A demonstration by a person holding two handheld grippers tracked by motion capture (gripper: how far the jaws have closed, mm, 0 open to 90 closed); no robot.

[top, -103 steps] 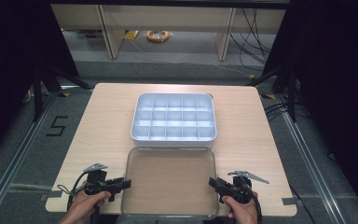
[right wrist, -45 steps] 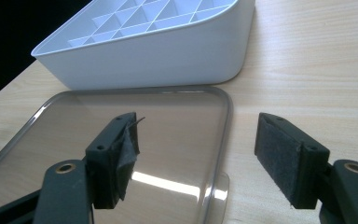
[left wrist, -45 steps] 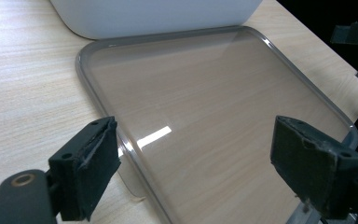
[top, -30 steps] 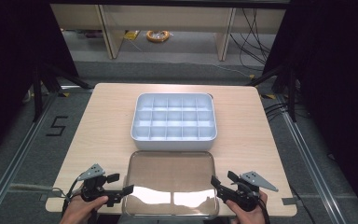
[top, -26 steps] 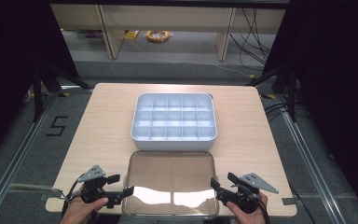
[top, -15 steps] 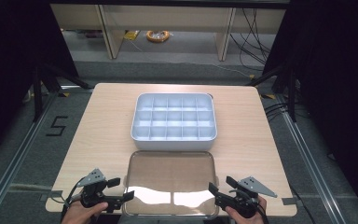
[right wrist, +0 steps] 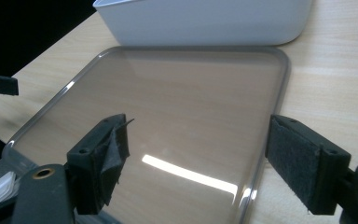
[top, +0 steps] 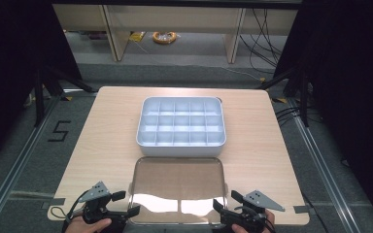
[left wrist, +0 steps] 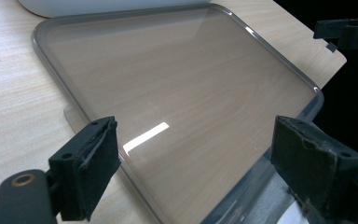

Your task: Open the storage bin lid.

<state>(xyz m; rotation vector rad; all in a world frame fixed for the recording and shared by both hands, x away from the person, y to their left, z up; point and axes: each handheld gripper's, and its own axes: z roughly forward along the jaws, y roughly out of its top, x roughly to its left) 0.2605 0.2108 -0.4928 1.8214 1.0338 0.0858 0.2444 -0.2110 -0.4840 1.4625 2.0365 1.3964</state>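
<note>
A clear plastic lid [top: 177, 187] lies flat on the table close to its front edge. Just behind it stands the white compartment box [top: 180, 121]. My left gripper [top: 126, 204] is at the lid's near left corner, jaws wide apart. In the left gripper view the lid [left wrist: 177, 93] runs under the open left gripper [left wrist: 193, 126], untouched by the pads. My right gripper [top: 227, 201] is at the near right corner. Its jaws have just been opening. In the right gripper view the lid's edge [right wrist: 261, 140] passes between the right gripper [right wrist: 198, 123] jaws, which stand clear of it.
The wooden table [top: 102, 136] has bare room left and right of the box. Its front edge sits right under my hands. The box wall [right wrist: 205, 21] rises just beyond the lid. Dark floor and metal rails surround the table.
Both grippers have drawn back a little toward the table's front edge. The right jaws stand wider. The lid now shows a bright glare stripe that the earliest frame lacked.
</note>
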